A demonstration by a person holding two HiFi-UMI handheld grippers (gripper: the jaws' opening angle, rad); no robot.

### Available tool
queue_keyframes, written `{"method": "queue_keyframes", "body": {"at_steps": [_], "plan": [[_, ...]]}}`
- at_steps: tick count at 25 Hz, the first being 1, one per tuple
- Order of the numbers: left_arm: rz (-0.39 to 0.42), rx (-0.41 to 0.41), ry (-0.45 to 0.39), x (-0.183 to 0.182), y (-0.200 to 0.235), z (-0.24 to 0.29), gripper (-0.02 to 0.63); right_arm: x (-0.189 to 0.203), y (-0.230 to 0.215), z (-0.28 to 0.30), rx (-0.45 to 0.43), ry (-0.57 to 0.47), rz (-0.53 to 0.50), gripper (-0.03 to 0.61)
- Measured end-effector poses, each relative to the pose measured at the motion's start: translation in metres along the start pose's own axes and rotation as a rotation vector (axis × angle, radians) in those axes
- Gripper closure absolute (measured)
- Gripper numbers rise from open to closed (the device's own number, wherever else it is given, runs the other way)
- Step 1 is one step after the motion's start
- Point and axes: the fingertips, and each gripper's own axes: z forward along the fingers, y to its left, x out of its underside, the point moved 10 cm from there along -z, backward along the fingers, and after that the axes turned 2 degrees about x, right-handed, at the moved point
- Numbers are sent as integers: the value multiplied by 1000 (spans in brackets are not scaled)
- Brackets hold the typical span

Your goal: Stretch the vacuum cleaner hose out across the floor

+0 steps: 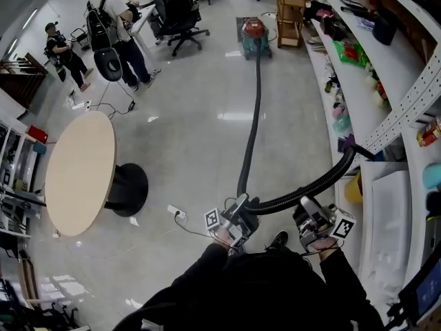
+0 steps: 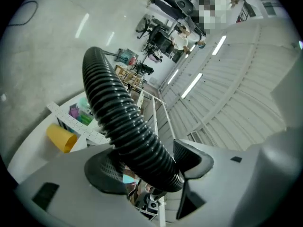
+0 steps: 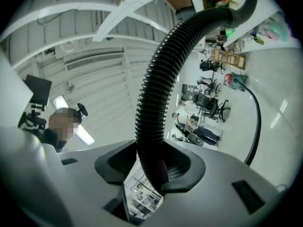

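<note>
Where the head view looks down on the polished grey floor (image 1: 200, 143), the vacuum cleaner (image 1: 255, 37), a red-and-teal canister, stands at the far end beside a wooden rack (image 1: 290, 19). Its hose (image 1: 255, 116), black, ribbed and flexible, lies in a near-straight line along the floor toward the person. It lifts to the left gripper (image 1: 244, 209), crosses to the right gripper (image 1: 308, 209) and arcs up to the white shelving (image 1: 393, 61) on the right. The shelves hold mixed coloured packets and small goods; single items cannot be identified. A round table (image 1: 79, 164) with a pale, smooth top on a black pedestal stands left of the hose, well apart from it.

Left gripper view: the jaws stand apart. The hose (image 2: 123, 126) passes between them and lies against the pad at the view's left; the pads do not clamp it. Pad faces are black with fine ridges; the gripper body is matt grey. A yellow cup (image 2: 61, 137) sits on a white shelf behind; its contents cannot be seen.

Right gripper view: the jaws are closed on the hose (image 3: 151, 126), one pad on each side of the ribbed wall. From the grip the hose rises and bends into a smooth black tube (image 3: 244, 8) at the shelves. A further run of hose lies on the floor toward the vacuum cleaner (image 3: 235, 82).
</note>
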Motion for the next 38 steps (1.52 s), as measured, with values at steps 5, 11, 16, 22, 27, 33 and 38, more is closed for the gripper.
{"method": "queue_keyframes", "body": {"at_steps": [5,11,16,22,27,33,38], "plan": [[-47,49,-70,-19,-14,-56,314,50,22,50,11,164,-175,397],[-56,152,-118,-25,-64,-118,316,82,33,88,35,22,-188,399],[318,38,110,-15,-158,-113,316,103,48,98,145,113,-295,399],[1076,-112,625,16,-288,-18,316,113,69,110,165,226,-442,399],[1452,-281,973,80,-303,48,316,122,77,99,134,313,-539,399],[1459,-488,1299,141,-254,136,314,145,81,77,54,494,-668,399],[1237,-583,1474,190,-197,140,313,159,90,56,53,677,-868,402]]}}
